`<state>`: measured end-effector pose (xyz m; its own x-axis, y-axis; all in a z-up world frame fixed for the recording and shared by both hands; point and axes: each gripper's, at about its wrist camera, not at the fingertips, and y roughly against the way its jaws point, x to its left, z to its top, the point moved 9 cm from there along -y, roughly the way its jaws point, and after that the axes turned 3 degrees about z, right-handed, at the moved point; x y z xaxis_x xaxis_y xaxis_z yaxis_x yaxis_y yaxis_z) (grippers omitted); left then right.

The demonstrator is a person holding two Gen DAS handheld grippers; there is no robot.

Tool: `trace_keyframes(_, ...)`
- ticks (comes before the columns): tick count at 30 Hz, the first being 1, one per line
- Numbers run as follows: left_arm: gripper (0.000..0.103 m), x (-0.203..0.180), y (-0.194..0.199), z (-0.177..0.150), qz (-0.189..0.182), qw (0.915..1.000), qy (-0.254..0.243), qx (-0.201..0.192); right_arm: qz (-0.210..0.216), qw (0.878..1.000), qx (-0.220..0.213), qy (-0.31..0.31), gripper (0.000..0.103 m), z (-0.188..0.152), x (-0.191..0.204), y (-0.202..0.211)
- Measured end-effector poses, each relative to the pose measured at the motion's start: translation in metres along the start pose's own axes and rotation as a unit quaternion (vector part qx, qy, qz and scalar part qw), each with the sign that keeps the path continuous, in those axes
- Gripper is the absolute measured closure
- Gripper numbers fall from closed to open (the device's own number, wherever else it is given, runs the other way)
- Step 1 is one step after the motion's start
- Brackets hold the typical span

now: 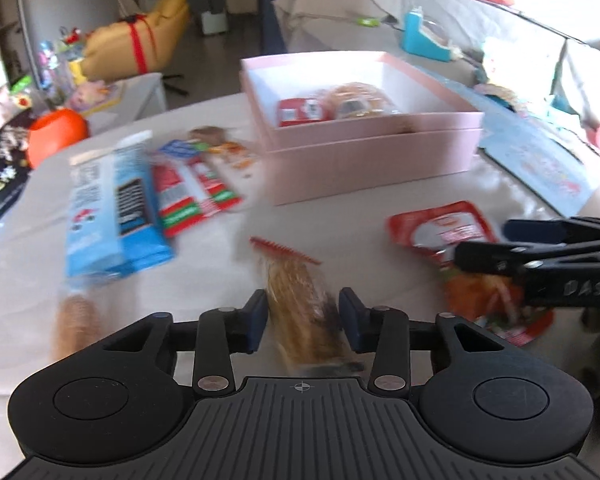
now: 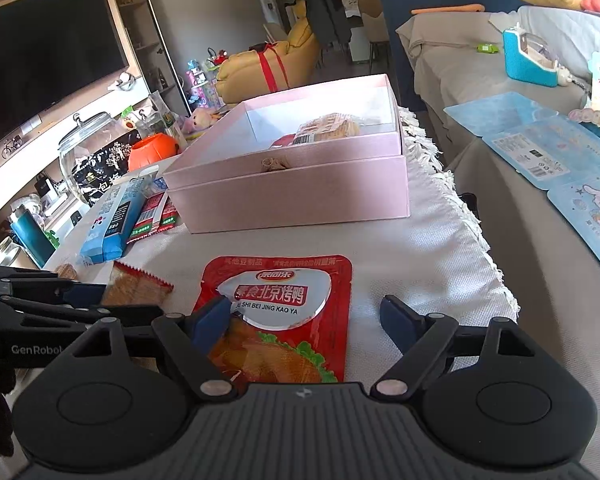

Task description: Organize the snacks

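Observation:
A clear packet of golden crackers (image 1: 300, 312) with a red serrated top lies on the white cloth between my left gripper's (image 1: 304, 318) blue pads, which press on its two sides. The same packet (image 2: 140, 286) shows in the right wrist view beside the left gripper (image 2: 112, 302). My right gripper (image 2: 306, 320) stands open over a red pouch (image 2: 284, 304) lying flat; its left finger overlaps the pouch, its right finger is clear of it. The right gripper (image 1: 484, 242) reaches in over that pouch (image 1: 440, 228). The pink box (image 1: 372, 148) (image 2: 292, 196) behind holds several snack packets.
A blue packet (image 1: 116, 208), red-and-green bars (image 1: 192, 188) and a round cracker (image 1: 76, 328) lie at the left. An orange bucket (image 1: 56, 136) stands beyond the table's left edge. Blue printed cards (image 2: 540, 148) cover the sofa at the right. The cloth's fringed edge (image 2: 472, 220) runs along the right.

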<state>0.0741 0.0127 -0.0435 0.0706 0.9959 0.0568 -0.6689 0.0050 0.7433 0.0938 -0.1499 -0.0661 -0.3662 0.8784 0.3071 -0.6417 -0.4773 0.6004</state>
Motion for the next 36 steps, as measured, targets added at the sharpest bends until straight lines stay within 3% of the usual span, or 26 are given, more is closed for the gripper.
trace_keyframes(7, 0.062, 0.029, 0.001, -0.014, -0.03, 0.9983, 0.05, -0.001, -0.008, 1.0, 0.008, -0.001, 0.016, 0.0, 0.004, -0.004)
trace_keyframes(12, 0.062, 0.032, 0.003, -0.016, -0.046, 0.9973, 0.056, -0.009, -0.038, 0.999, 0.017, -0.019, 0.001, 0.002, 0.016, -0.015)
trace_keyframes(19, 0.062, 0.034, 0.004, -0.019, -0.057, 0.9962, 0.064, -0.017, -0.115, 0.99, 0.043, 0.073, 0.0, -0.004, 0.044, -0.04)
trace_keyframes(30, 0.062, 0.034, 0.006, -0.02, -0.059, 0.9957, 0.07, -0.011, -0.071, 0.992, 0.056, 0.084, 0.0, -0.004, 0.039, -0.037)
trace_keyframes(36, 0.062, 0.019, 0.013, -0.025, -0.1, 0.9926, 0.069, 0.006, -0.046, 0.997, 0.049, 0.048, 0.002, -0.002, 0.028, -0.023)
